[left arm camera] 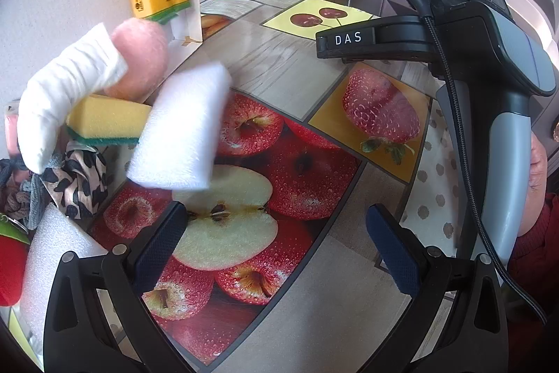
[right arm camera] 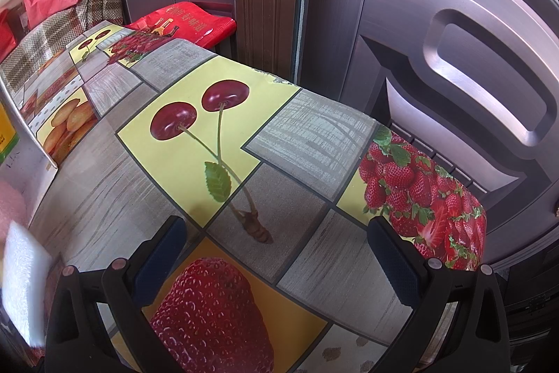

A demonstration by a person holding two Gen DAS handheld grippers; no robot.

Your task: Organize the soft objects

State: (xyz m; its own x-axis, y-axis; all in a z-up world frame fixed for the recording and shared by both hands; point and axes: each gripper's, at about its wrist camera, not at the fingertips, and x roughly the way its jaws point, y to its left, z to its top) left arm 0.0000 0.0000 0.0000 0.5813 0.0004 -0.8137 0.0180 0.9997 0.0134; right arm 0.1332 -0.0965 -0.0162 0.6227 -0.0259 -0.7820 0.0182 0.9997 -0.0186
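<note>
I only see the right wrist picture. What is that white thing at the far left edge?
Observer: A white foam block, a little blurred, in front of a yellow sponge with a green base.
Operator: Anything else piled there?
Observer: Yes, a leopard-print cloth lies just below the sponge in the picture.
Operator: Is the other gripper holding something?
Observer: No, the left gripper is open and empty above an apple print on the tablecloth.
</note>
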